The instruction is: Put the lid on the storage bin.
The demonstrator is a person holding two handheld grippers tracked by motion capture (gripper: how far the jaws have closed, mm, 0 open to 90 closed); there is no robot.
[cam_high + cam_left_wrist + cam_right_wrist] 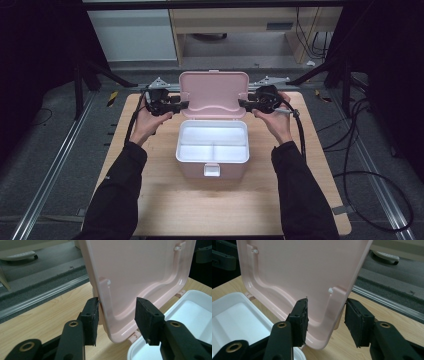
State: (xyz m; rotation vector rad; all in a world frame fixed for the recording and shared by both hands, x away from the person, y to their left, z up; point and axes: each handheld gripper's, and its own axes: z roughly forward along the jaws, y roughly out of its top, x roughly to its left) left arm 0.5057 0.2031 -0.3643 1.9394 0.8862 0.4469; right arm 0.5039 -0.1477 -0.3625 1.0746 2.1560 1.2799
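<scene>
lid (pixel 140 272): glossy pink plastic | tray (pixel 212 141): smooth white plastic | table (pixel 225 205): matt wood (pale grain)

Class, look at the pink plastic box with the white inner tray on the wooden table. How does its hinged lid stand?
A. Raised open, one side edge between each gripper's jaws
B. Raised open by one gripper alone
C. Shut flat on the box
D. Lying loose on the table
A: the pink hinged lid stands up behind the white tray, with the left gripper and right gripper straddling its side edges.
</scene>
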